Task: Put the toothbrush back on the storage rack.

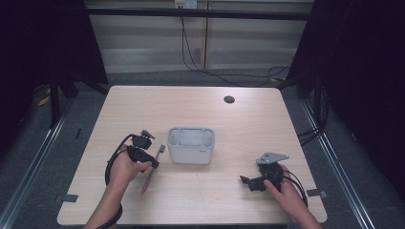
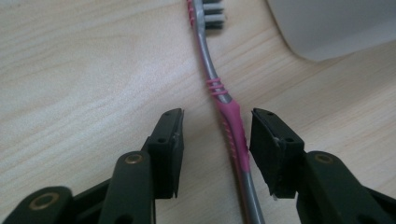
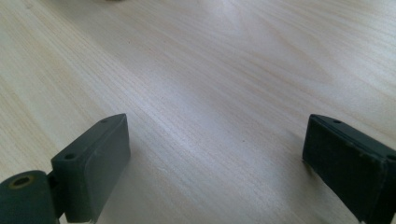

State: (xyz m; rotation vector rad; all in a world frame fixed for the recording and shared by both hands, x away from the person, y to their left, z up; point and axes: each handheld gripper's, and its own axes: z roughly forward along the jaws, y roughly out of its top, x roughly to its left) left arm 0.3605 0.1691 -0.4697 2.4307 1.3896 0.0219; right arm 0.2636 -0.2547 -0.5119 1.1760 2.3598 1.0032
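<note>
Between your left gripper's [image 2: 217,135] parted jaws lies the pink-and-grey toothbrush [image 2: 232,130], flat on the table [image 1: 191,100], untouched by either pad, its bristle head cut off at the frame's top. Beside it stands the white holder [image 1: 191,144]. Your right gripper [image 3: 215,163] gapes wide over bare wood.

The high view looks forward and down over the whole table [image 1: 191,102]. The left gripper view sits close above the wood, facing a toothbrush [image 2: 227,116] and white caddy [image 2: 327,23] (both also seen from above). The right gripper view skims bare tabletop, very near.
</note>
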